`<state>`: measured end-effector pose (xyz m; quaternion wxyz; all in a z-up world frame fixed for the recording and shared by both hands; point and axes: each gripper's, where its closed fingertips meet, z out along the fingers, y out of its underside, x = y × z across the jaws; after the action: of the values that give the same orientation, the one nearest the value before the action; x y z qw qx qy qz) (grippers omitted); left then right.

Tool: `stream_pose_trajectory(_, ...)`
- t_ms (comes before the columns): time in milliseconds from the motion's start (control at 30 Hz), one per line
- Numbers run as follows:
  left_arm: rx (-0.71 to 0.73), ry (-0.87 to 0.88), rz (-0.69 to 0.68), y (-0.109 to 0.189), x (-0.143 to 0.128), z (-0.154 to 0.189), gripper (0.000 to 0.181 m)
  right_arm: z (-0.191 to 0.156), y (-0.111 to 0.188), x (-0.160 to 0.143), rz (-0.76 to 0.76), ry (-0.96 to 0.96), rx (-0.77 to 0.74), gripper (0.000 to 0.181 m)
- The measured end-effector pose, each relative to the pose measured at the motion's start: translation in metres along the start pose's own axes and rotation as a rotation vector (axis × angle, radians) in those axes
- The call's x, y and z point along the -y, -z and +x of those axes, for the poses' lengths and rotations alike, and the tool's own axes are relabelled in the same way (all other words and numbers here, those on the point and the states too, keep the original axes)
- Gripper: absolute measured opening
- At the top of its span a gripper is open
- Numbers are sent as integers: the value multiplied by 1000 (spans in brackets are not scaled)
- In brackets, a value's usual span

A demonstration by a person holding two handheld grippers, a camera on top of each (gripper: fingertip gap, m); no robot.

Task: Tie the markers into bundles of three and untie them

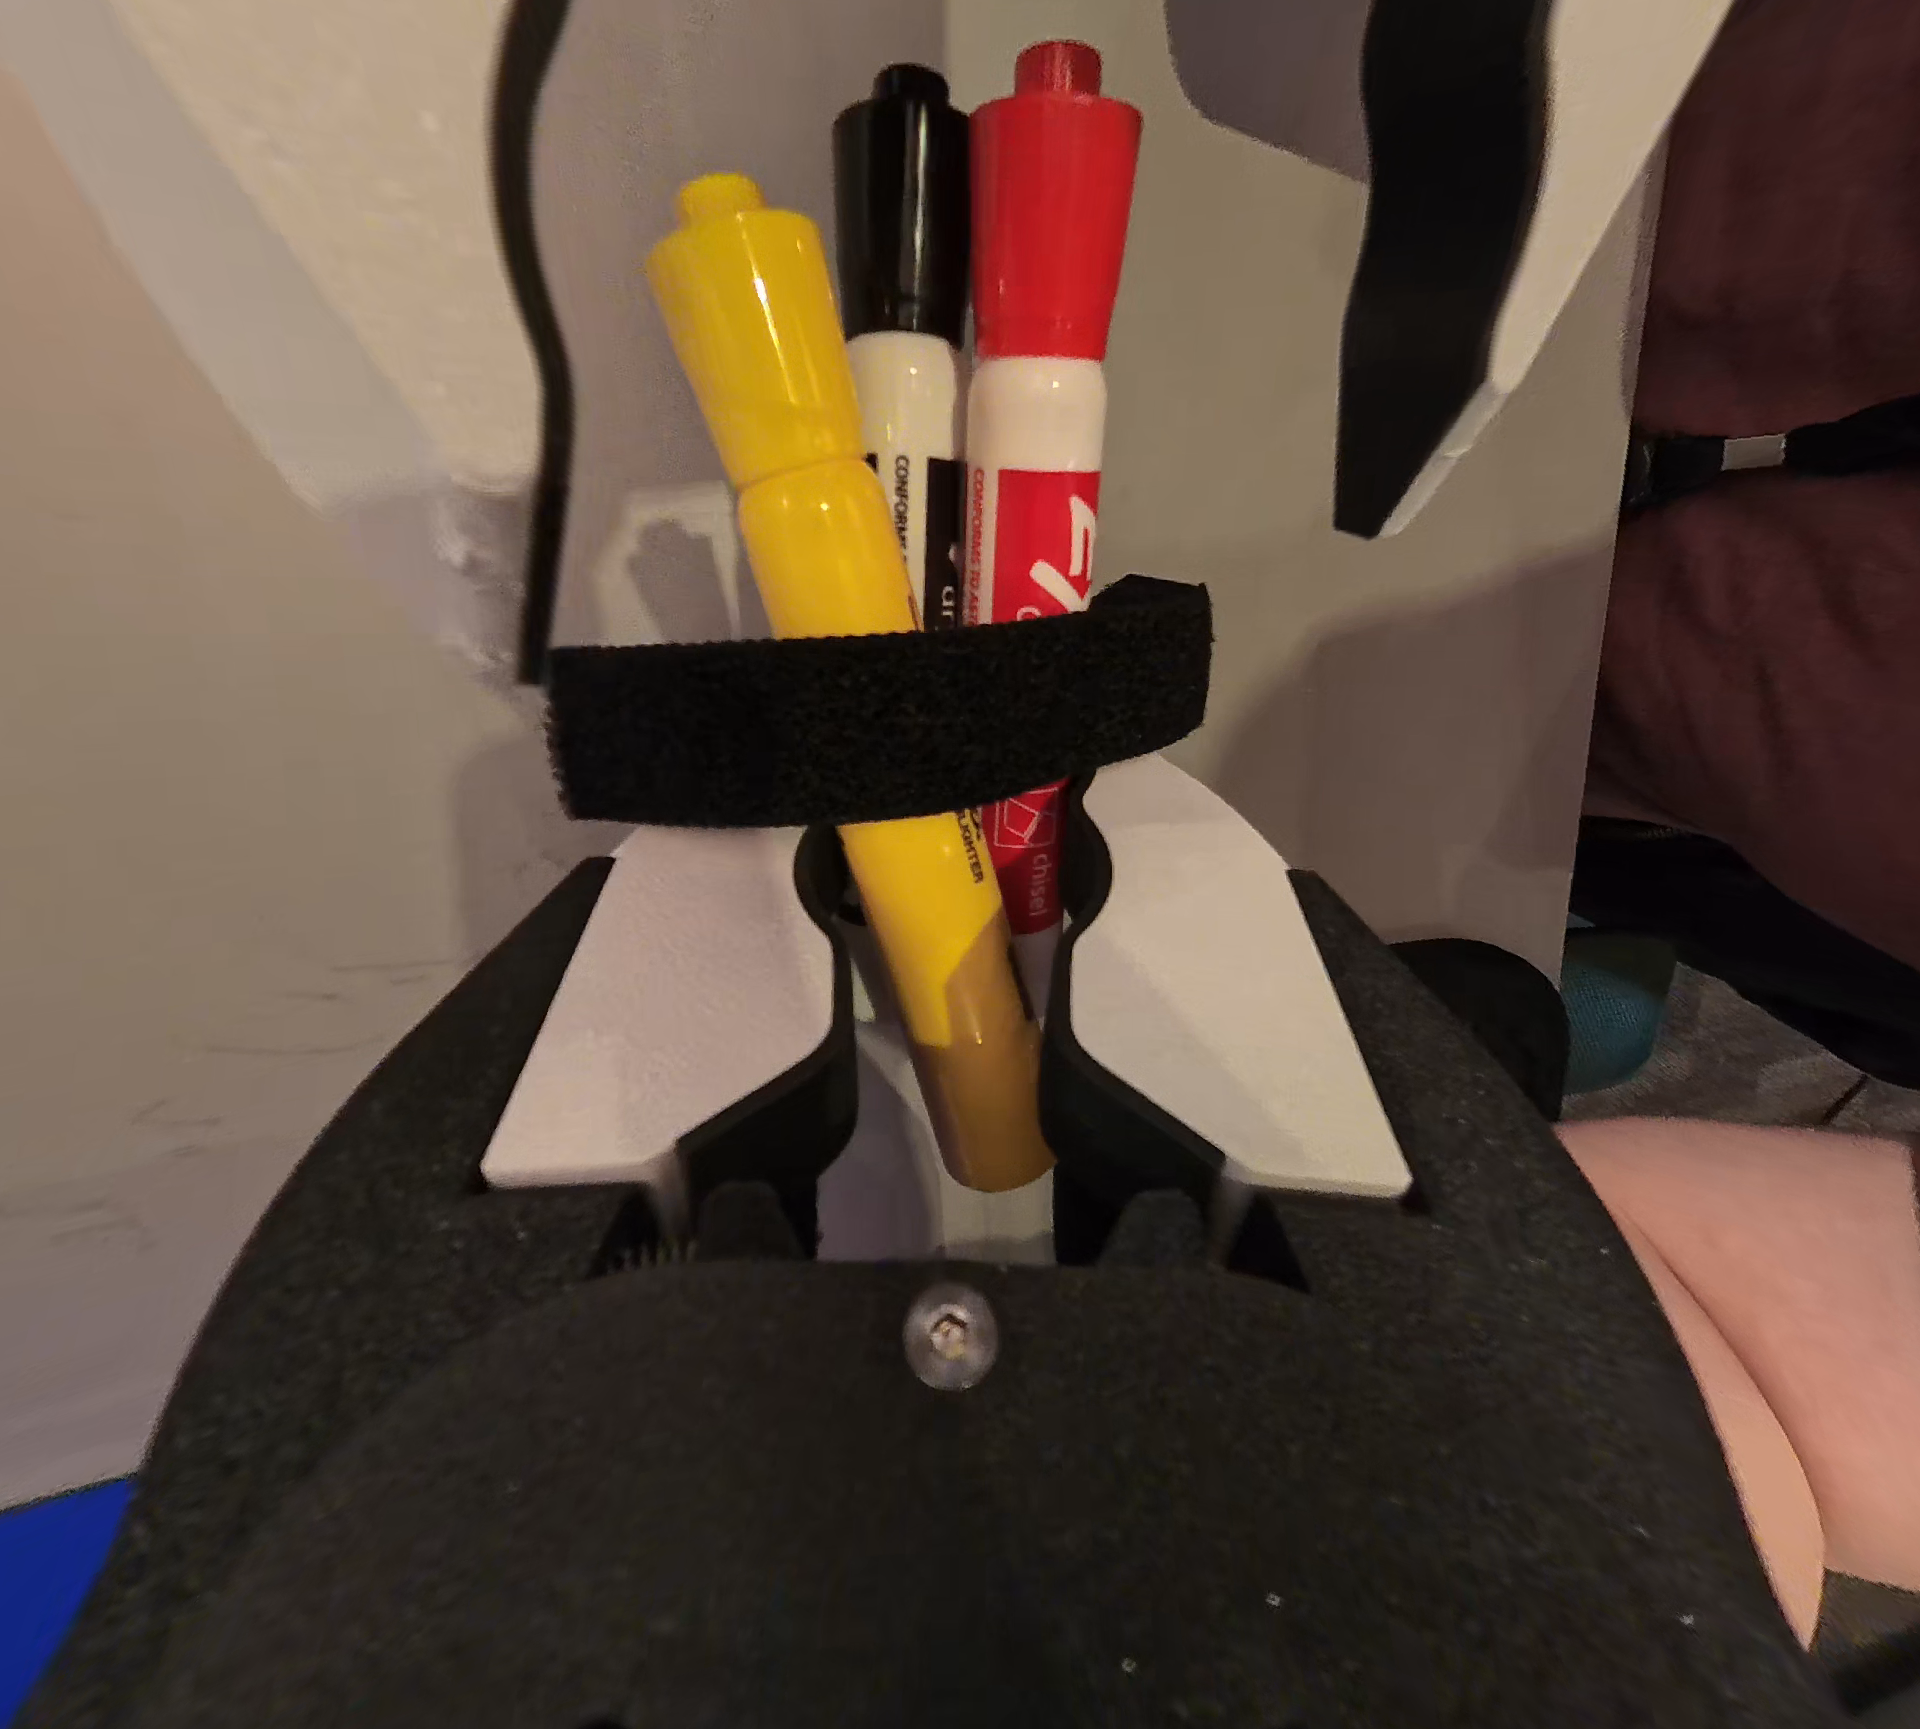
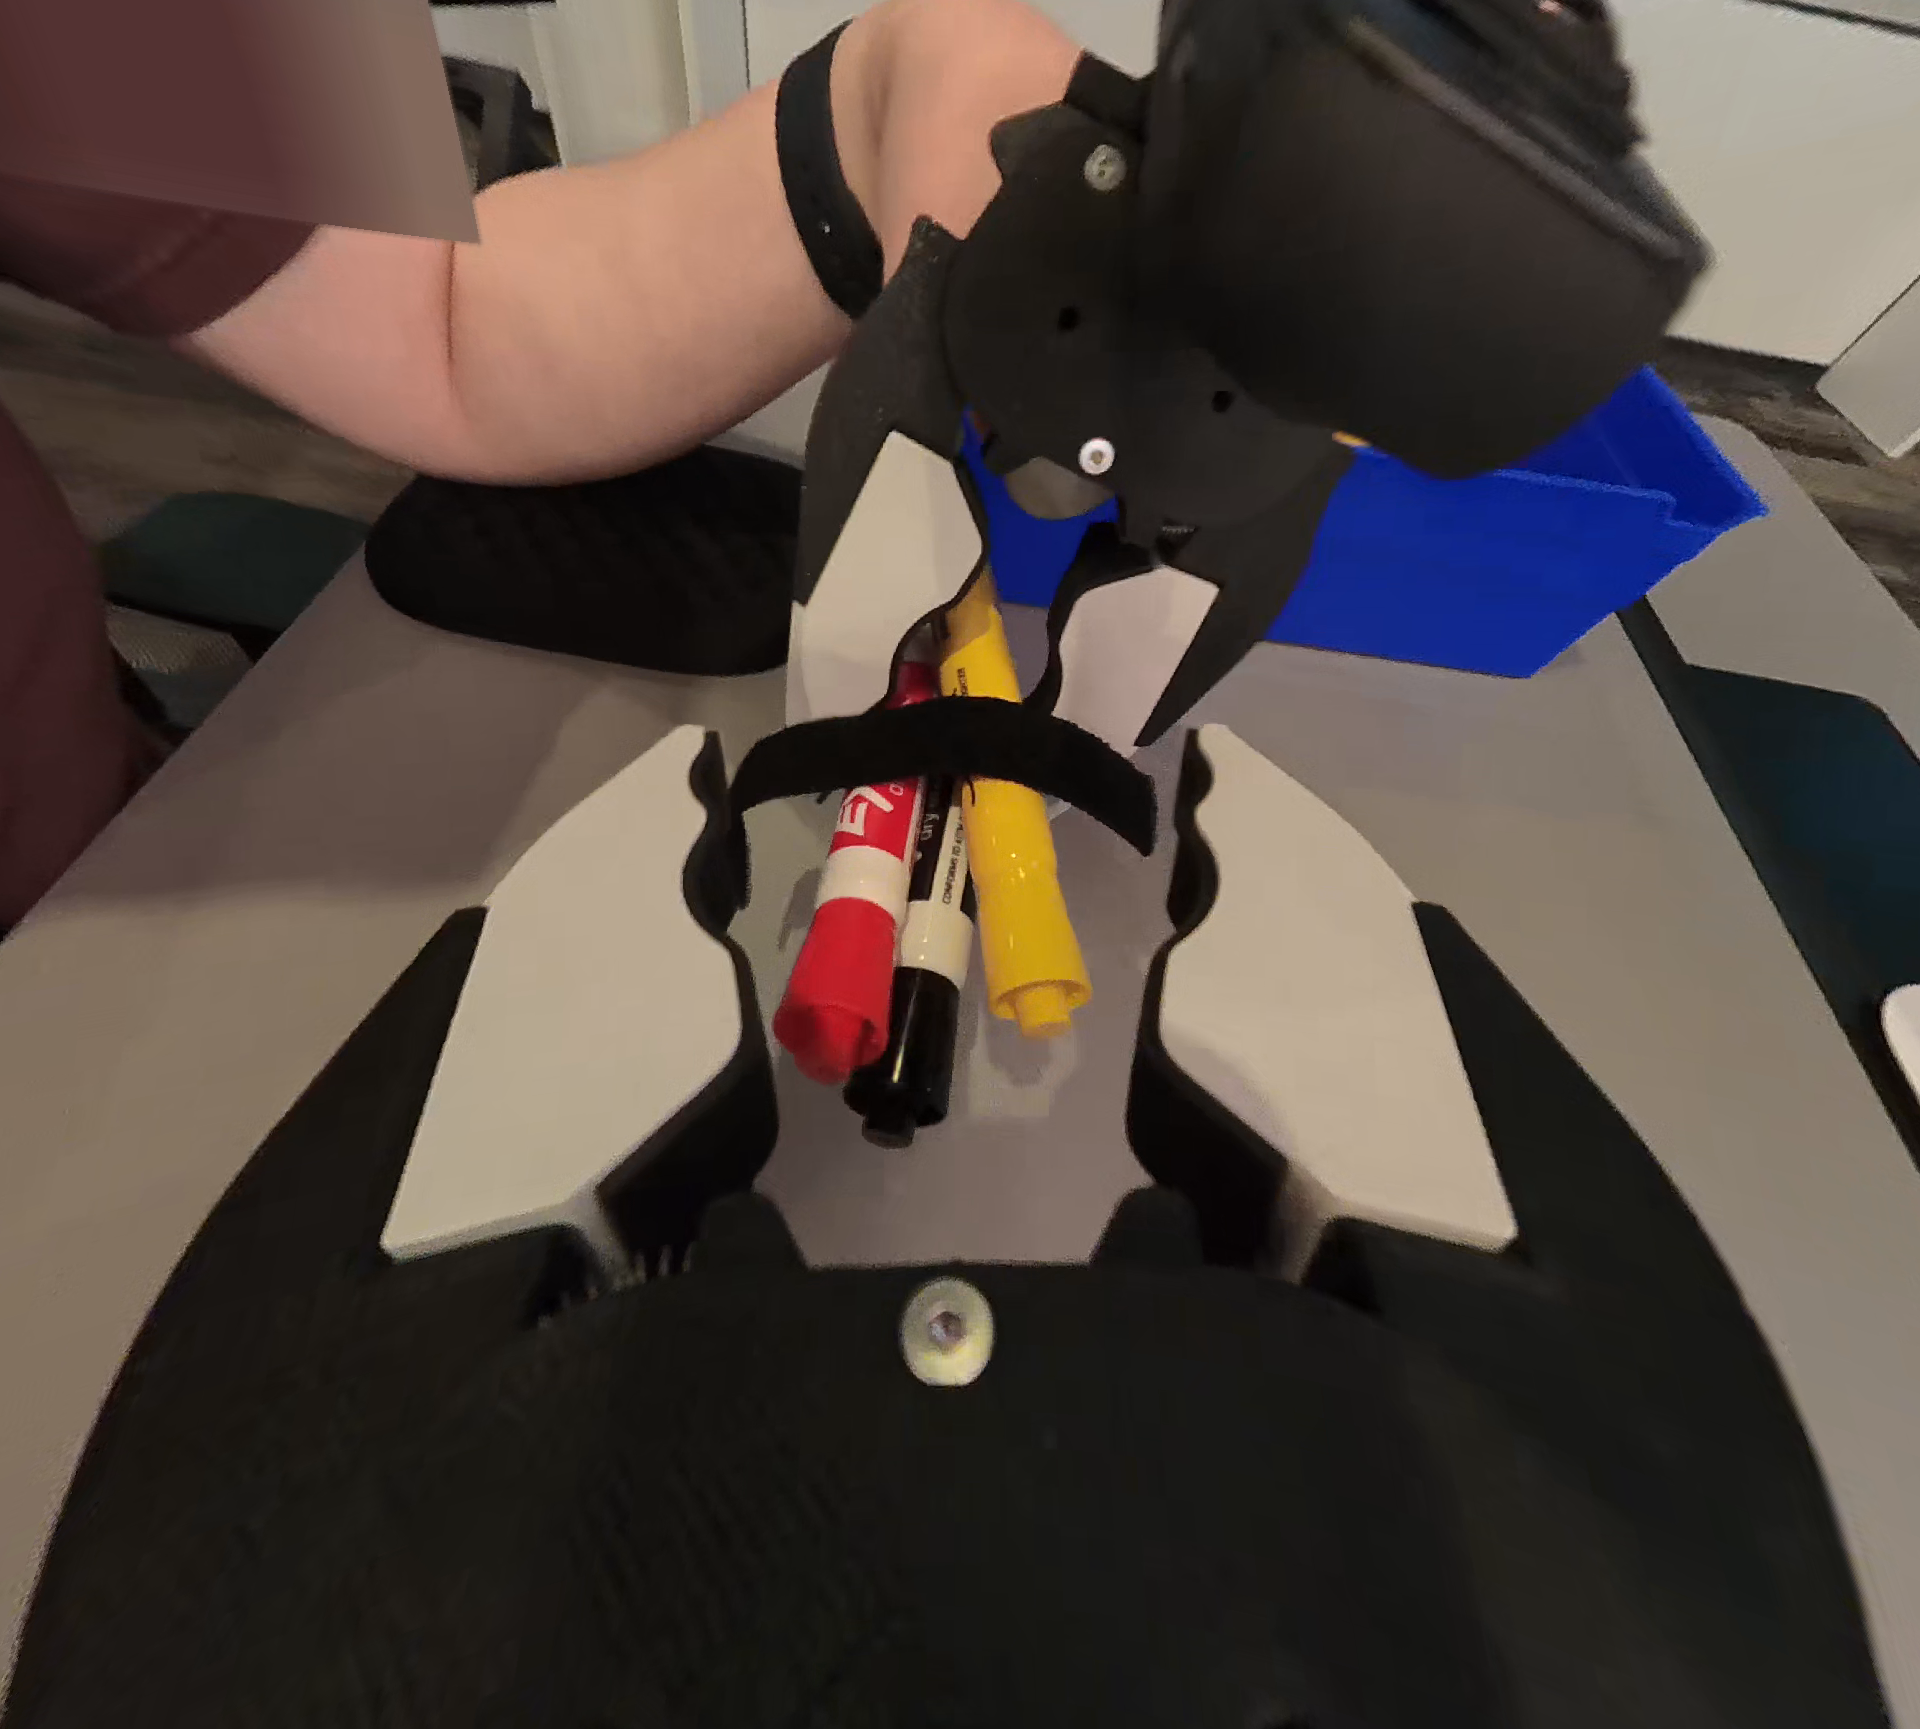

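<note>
My left gripper (image 1: 951,858) is shut on three markers: yellow (image 1: 774,453), black (image 1: 902,225) and red (image 1: 1049,225). It grips their tail ends, caps pointing away. A black hook-and-loop strap (image 1: 862,713) loops loosely around them just past the fingertips. In the right wrist view the left gripper (image 2: 977,671) holds the bundle tilted down over the grey table (image 2: 312,796). My right gripper (image 2: 951,744) is open and empty, one finger on each side of the strap (image 2: 935,744) and the caps of the red (image 2: 857,941), black (image 2: 914,1035) and yellow (image 2: 1023,900) markers. Its fingers (image 1: 1455,277) show in the left wrist view.
A blue bin (image 2: 1507,557) stands on the table behind the left gripper. A black pad (image 2: 582,557) lies at the table's left edge under the person's forearm (image 2: 623,308). A dark object (image 2: 1808,796) lies at the right edge. Left tips to right tips: about 7 centimeters.
</note>
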<state>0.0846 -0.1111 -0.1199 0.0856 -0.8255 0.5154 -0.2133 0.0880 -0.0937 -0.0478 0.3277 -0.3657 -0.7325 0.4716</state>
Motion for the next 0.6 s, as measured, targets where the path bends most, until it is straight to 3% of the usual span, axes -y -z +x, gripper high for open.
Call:
stream_pose_trajectory(200,-8,-5,16,3,1,3,38,6,12,-5,73,-5,-15,87)
stream_pose_trajectory(433,-30,2,43,6,4,5,38,-1,19,5,368,4,-41,124)
stream_pose_trajectory(600,-40,-12,60,8,7,9,38,-9,4,-1,414,-34,7,119)
